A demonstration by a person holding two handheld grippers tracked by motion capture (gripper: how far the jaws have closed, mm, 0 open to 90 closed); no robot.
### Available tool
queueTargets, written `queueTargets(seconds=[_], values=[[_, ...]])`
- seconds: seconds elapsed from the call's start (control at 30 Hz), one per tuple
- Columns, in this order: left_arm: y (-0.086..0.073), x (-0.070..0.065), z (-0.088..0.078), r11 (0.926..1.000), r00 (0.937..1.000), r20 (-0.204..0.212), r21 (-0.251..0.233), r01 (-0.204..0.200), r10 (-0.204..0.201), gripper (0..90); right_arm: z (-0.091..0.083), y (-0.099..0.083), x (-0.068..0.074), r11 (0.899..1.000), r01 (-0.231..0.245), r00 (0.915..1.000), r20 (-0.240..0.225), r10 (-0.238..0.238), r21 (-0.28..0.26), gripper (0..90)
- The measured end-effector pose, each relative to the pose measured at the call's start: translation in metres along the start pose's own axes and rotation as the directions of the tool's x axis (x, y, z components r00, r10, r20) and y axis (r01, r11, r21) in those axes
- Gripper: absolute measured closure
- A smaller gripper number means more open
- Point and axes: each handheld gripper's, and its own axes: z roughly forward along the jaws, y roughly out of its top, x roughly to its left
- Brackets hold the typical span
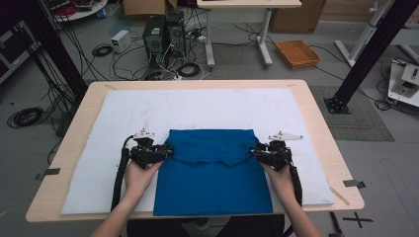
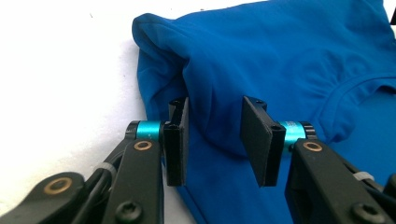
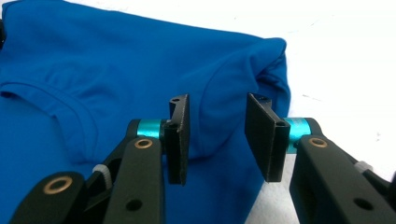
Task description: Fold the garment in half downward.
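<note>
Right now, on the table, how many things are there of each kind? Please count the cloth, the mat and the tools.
Blue shirt: 1
White mat: 1
Tools: 2, left tool and right tool
Total: 4

Overhead plus two close jaw-cameras

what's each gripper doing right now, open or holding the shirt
left gripper: open, fingers apart with a fold of the blue t-shirt between them, not clamped.
right gripper: open, fingers apart around the opposite folded edge, not clamped.
</note>
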Motion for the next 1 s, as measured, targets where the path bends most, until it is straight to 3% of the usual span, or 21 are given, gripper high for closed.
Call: queueTargets(seconds=[0.13, 0.27, 0.37, 0.57, 0.7, 1.0], values=[[0.000, -0.001, 0.003, 0.9997, 0.9997, -0.004, 0.008, -0.023, 0.023, 70.7, 0.003, -0.001, 0.000, 1.000, -0.006, 1.0000, -0.004, 0.007, 0.019, 63.3], [0.000, -0.003, 0.003, 0.9988, 0.9988, 0.002, -0.003, -0.048, 0.048, 86.3, 0.007, -0.002, 0.002, 0.998, 0.018, 0.9997, -0.017, -0.017, 0.055, 77.8], [0.001, -0.003, 0.002, 0.9986, 0.9987, 0.013, -0.020, -0.048, 0.049, 87.4, 0.008, -0.002, 0.004, 0.998, 0.034, 0.9992, -0.020, -0.033, 0.060, 86.5], [0.006, -0.008, -0.011, 0.9972, 0.9978, 0.044, -0.057, -0.047, 0.050, 87.6, -0.001, 0.000, 0.004, 0.999, 0.036, 0.9990, -0.029, -0.035, 0.029, 87.8], [0.007, -0.009, -0.015, 0.9973, 0.9972, 0.054, -0.056, -0.049, 0.052, 87.6, -0.010, 0.002, 0.002, 1.000, 0.029, 0.9989, -0.036, -0.029, 0.003, 87.8], [0.004, -0.012, -0.023, 0.9982, 0.9956, 0.076, -0.027, -0.053, 0.055, 87.6, -0.019, -0.004, -0.001, 1.000, 0.015, 0.9989, -0.045, -0.014, 0.017, 87.9]])
